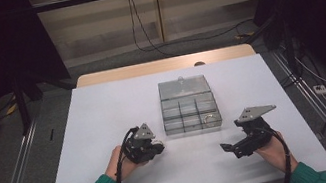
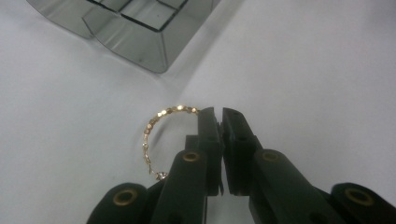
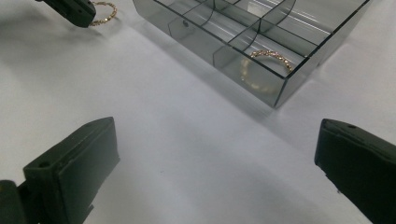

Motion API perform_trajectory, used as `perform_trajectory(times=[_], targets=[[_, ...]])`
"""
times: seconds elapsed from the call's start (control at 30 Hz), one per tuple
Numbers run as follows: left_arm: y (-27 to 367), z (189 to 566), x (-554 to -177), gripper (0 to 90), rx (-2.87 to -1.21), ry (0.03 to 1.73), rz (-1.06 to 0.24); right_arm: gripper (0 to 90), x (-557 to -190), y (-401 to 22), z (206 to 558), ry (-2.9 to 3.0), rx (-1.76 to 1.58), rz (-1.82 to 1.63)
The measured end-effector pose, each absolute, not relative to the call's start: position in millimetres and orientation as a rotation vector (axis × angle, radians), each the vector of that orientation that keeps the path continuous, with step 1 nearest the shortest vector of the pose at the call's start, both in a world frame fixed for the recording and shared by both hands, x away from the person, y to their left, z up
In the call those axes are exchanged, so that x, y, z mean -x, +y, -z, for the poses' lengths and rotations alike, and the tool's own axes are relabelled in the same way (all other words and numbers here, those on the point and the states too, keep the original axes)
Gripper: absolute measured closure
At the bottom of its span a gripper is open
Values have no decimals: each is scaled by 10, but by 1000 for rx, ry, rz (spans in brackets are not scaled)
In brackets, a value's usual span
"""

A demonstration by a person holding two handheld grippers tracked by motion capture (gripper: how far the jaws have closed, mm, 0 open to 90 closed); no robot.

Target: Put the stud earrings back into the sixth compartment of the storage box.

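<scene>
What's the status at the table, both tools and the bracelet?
Left tool shut on gold bracelet, on the table short of the divided clear box. Right tool open, empty. Second bracelet in near corner compartment. Nothing in the way.

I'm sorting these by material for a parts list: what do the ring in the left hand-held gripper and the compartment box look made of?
Ring: likely gold-coloured metal, shiny; its beaded band glints, with what looks like a small clear stone. Whether solid or plated cannot be told.
Compartment box: apparently smoky transparent plastic, glossy; the dividers and a second ring show through its walls.
</scene>
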State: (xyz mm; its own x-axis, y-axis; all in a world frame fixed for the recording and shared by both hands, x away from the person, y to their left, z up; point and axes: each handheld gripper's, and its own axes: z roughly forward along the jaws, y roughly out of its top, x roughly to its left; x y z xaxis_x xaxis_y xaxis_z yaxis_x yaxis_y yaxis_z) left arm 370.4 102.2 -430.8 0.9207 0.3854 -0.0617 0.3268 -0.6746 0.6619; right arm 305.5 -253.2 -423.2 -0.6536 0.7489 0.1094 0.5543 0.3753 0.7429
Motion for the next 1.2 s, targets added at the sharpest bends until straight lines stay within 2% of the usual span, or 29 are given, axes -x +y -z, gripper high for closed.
perform_trajectory(times=[0.4,1.2], targets=[[1008,4197,-3698,872,-2321,503,-148,0,-3058,-2531,4232,2387,-1157,-1146],[729,3960,-3752,872,-2242,476,-209,0,-3062,-2521,4232,2386,-1154,-1144]])
